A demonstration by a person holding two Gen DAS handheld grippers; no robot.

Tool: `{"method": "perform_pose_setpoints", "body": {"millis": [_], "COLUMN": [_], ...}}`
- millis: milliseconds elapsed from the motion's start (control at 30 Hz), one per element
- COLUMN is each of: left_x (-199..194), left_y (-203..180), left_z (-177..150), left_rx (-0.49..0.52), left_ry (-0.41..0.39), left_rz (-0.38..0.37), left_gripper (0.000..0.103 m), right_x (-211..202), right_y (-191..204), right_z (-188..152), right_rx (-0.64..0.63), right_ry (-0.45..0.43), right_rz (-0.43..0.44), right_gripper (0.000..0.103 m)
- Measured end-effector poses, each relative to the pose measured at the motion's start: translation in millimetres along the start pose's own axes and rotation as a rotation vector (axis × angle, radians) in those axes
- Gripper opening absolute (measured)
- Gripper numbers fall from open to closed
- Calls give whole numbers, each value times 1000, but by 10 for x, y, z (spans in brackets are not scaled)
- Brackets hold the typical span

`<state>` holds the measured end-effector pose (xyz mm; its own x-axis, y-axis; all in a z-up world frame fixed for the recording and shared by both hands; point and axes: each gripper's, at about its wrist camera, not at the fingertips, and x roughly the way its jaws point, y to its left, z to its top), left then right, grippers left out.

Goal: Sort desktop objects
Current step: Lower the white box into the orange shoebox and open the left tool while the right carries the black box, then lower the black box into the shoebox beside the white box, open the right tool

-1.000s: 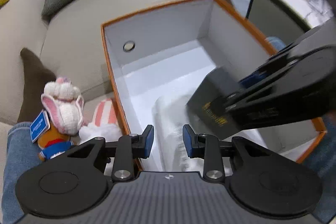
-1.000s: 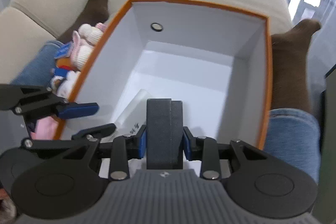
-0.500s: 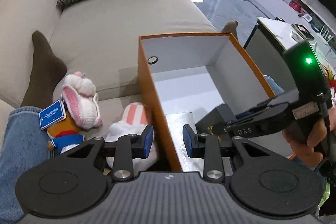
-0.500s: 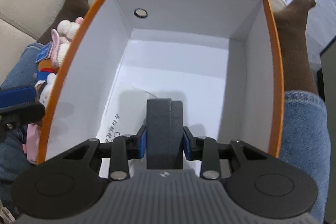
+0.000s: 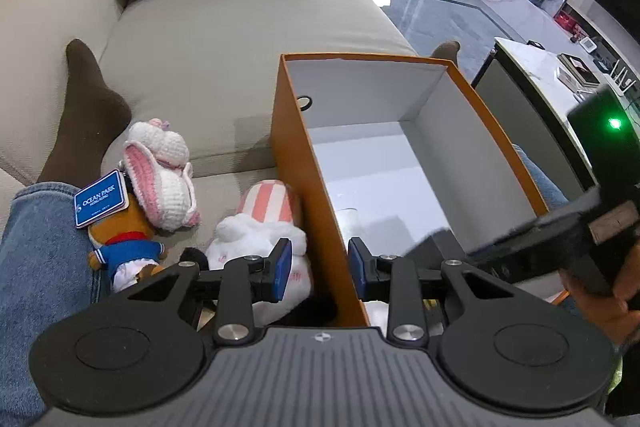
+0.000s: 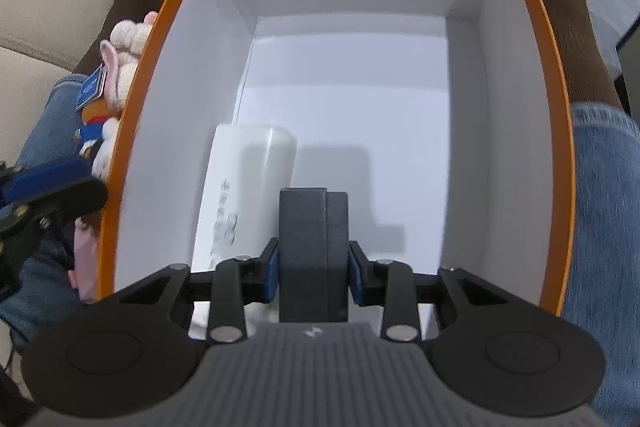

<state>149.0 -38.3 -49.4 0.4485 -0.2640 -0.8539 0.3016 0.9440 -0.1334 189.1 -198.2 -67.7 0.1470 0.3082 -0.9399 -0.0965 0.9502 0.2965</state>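
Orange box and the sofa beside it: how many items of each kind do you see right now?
Plush toys on the sofa: 3 (crocheted bunny, sailor bear, white plush)
White pack in the orange box: 1
Dark box held by the right gripper: 1
Total: 5

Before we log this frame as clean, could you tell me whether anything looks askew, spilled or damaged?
Nothing stands out. The orange cardboard box looks intact, a white pouch lies flat on its floor, and the right gripper holds a dark grey rectangular case over it. The plush toys lie beside the box on the beige sofa, apparently unsorted.
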Motion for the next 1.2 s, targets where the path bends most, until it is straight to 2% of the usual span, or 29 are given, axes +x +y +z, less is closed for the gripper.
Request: {"method": "perform_pose_setpoints", "body": {"millis": [333,600,700,867,967,1000,1033,1200], "left_x": [-64,-113,-140,-188,-197,-192,-186,-182], "left_y": [110,211,273,344,370,386,396,440], "left_z": [-63,-110,-138,-199,-248,-263,-281,-392], "left_rx": [-16,-29,-34,-30,-21,-24,-26,-21], "left_ry": [-15,-21,-23,-25,-12,-5,2,24], "left_rz": [-16,-22,-8,27,32,33,35,71], "left_gripper": [36,36,36,36,36,36,36,36], "right_x": [105,209,165,45,-56,-78,-82,-82], "right_y": [96,236,269,226,200,197,202,224], "right_z": [-176,-199,-216,-261,-340,-365,-351,-352], "right_rx": [135,101,67,68,66,69,74,66], "right_ry": [96,144,124,103,76,69,62,50], "right_rz": [-20,-43,-70,-56,-43,-37,-26,-20], "right_gripper": [36,42,49,49,47,39,37,37]}}
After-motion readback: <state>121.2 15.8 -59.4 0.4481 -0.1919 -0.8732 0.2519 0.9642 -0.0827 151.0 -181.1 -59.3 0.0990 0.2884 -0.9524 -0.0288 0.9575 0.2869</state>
